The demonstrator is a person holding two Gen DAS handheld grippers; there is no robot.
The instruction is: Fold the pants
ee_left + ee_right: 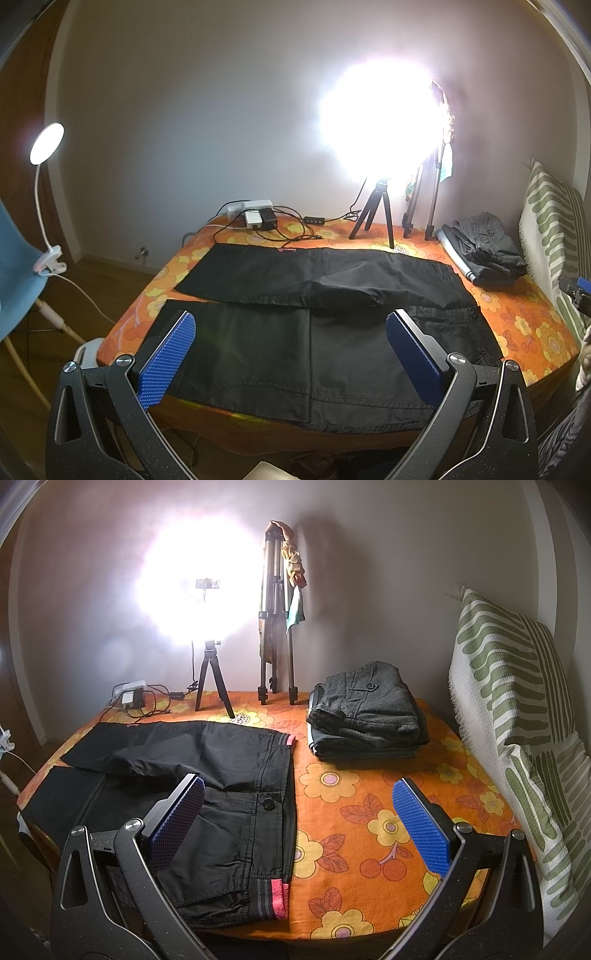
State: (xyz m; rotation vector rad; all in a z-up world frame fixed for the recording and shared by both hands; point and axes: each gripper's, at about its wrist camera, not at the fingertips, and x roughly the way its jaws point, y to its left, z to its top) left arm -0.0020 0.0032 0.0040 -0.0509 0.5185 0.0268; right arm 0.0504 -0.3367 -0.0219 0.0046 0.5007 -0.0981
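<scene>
Black pants (314,321) lie spread flat on the orange flowered bedspread (517,314), legs to the left, waistband to the right. The far leg lies a little apart from the near one. In the right wrist view the pants (207,775) show a pink-trimmed waistband (279,895) and a button (267,804). My left gripper (291,321) is open and empty, held above the near leg. My right gripper (297,794) is open and empty, held above the waistband near the front edge.
A stack of folded grey clothes (367,710) sits at the back right. A bright lamp on a small tripod (212,675), a taller folded tripod (275,627) and a power strip with cables (255,216) stand at the back. A green-striped cushion (517,720) leans at the right.
</scene>
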